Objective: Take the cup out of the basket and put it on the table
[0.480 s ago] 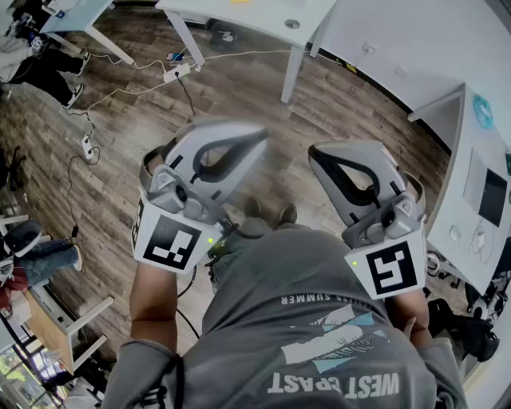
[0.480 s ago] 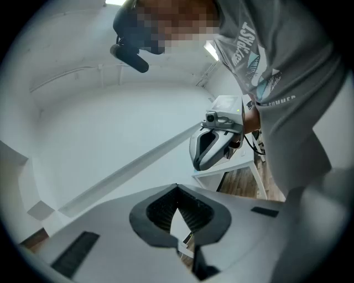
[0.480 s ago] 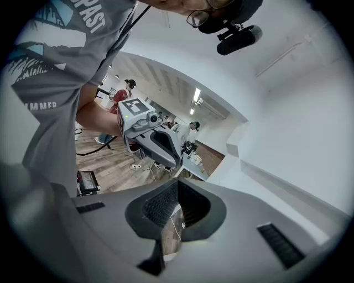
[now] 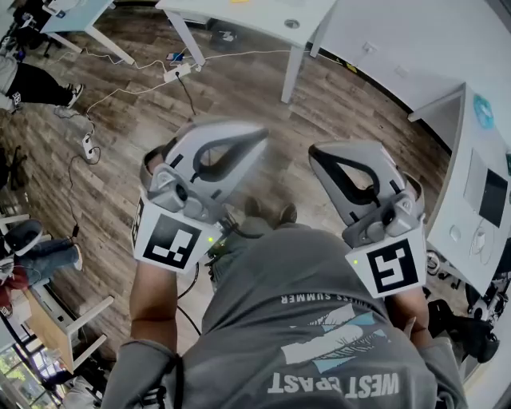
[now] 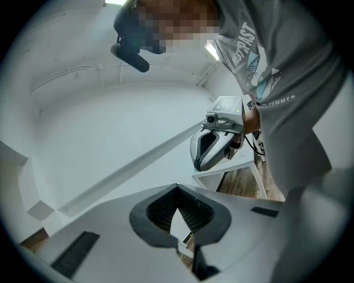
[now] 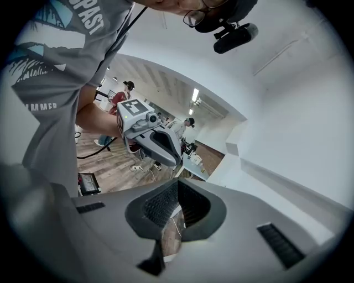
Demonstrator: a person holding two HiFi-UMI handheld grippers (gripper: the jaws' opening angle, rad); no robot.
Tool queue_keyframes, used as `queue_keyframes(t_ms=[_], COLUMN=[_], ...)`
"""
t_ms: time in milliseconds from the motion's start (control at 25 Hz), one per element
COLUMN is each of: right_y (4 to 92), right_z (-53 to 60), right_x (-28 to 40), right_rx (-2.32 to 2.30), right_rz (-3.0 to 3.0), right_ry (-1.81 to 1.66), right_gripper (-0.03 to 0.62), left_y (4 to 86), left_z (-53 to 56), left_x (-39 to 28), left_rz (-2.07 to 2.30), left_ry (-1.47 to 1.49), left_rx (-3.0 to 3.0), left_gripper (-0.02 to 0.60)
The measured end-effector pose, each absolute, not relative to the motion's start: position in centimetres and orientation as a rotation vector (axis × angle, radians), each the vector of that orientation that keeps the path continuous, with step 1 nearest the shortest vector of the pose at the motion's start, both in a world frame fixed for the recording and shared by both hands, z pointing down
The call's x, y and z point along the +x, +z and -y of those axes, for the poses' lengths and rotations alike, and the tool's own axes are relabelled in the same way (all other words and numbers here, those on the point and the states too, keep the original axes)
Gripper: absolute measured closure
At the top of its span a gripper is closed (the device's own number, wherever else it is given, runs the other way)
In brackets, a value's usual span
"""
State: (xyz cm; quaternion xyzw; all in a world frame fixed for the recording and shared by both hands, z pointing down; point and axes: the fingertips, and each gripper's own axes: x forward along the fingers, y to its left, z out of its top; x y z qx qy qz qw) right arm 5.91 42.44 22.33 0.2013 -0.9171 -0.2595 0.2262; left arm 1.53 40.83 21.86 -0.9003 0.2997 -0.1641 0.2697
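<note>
While the grey left gripper and grey right gripper sit side by side, apart, over open brown wood-plank floor, both have jaws pressed together, empty. Grippers: 2. White counter edges bound the floor at top and right. Cup and basket: in no view.

Wears a grey short-sleeved T-shirt printed with white lettering and a teal-and-white palm motif; dark shoes below. Bears a black camera at the head. Left gripper and right gripper: pale grey moulded shells with teardrop cut-outs edged in black, and ribbed black pads. On each, a white cube with black square markers and a small green light. Black cable beside the left forearm.
</note>
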Motion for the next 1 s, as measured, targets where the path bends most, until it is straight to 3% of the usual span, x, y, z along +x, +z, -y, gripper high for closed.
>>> queue_keyframes(t_ms=[800,1000], right_y=[22.0,22.4], right_z=[-40.2,-34.9], right_x=[10.4,9.7], right_rx=[0.606,0.592], right_rz=[2.623,2.63], right_ry=[-0.667,-0.67], right_gripper=[0.583,0.583], left_y=[22.3,23.0], left_z=[-39.3,-34.2], left_x=[5.9,5.6], left_rz=[-0.814,-0.812], left_ry=[-0.508,-0.526], left_rx=[-2.426,-2.441], left_gripper=[0.574,0.574])
